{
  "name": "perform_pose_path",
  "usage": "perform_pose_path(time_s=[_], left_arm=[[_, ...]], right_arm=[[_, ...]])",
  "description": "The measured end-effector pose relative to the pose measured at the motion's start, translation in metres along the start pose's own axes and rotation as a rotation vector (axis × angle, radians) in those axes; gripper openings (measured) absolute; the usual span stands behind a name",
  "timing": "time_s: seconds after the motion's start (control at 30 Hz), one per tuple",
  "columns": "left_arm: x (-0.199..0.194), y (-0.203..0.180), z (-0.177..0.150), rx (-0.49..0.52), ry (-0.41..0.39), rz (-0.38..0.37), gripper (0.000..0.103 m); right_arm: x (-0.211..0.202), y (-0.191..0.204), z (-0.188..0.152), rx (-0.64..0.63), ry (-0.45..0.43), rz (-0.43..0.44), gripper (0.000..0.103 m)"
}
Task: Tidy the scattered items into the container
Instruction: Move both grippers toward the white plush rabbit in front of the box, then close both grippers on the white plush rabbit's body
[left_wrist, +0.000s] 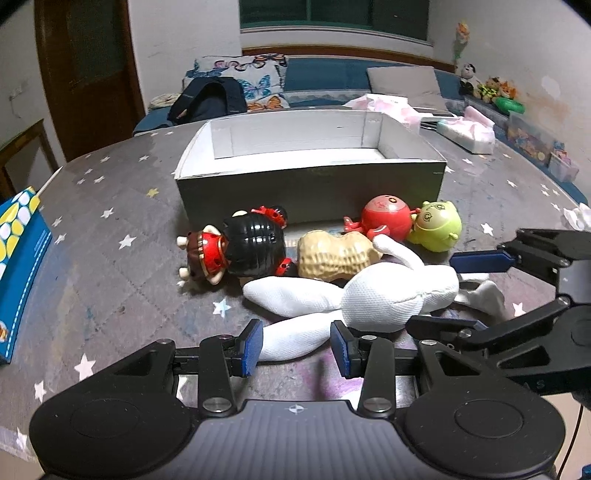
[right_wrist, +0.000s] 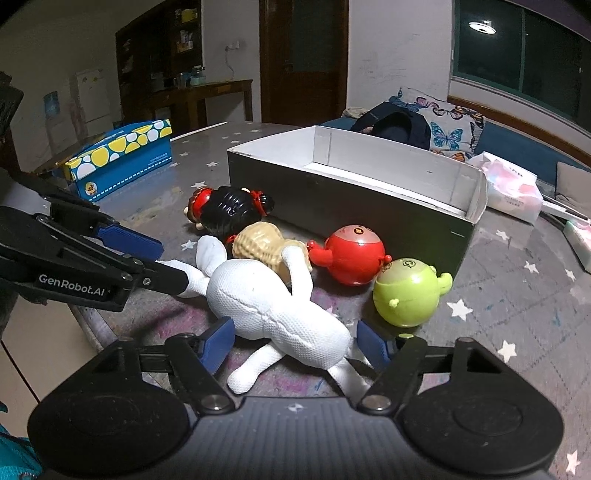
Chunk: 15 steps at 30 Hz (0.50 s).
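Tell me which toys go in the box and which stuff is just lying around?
For the job:
white plush toy
peanut toy
red round toy
green round toy
black-haired doll
open box

Just lying about:
blue tissue box
backpack
butterfly pillow
pink packet

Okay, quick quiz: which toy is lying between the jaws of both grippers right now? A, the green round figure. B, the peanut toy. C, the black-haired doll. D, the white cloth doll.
D: the white cloth doll has its lower body between the right gripper jaws, and one long limb lies between the left gripper jaws, while the other toys lie farther off by the open box.
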<state>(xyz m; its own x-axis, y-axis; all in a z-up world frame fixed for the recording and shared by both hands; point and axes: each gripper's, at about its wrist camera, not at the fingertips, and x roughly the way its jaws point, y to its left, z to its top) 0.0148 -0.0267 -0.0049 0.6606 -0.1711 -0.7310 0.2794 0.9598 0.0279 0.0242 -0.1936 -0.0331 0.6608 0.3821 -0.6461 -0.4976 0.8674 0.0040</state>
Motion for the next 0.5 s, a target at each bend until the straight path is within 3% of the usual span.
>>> perform_pose_path(time_s=[0.43, 0.5], left_arm=[[0.015, -0.006, 0.001, 0.051, 0.040, -0.039, 0.043], [0.017, -0.005, 0.001, 0.051, 0.042, -0.054, 0.039]], right_arm=[[0.009, -0.002, 0.002, -0.024, 0.019, 0.023, 0.074], [0.011, -0.002, 0.001, -0.031, 0.024, 0.023, 0.074]])
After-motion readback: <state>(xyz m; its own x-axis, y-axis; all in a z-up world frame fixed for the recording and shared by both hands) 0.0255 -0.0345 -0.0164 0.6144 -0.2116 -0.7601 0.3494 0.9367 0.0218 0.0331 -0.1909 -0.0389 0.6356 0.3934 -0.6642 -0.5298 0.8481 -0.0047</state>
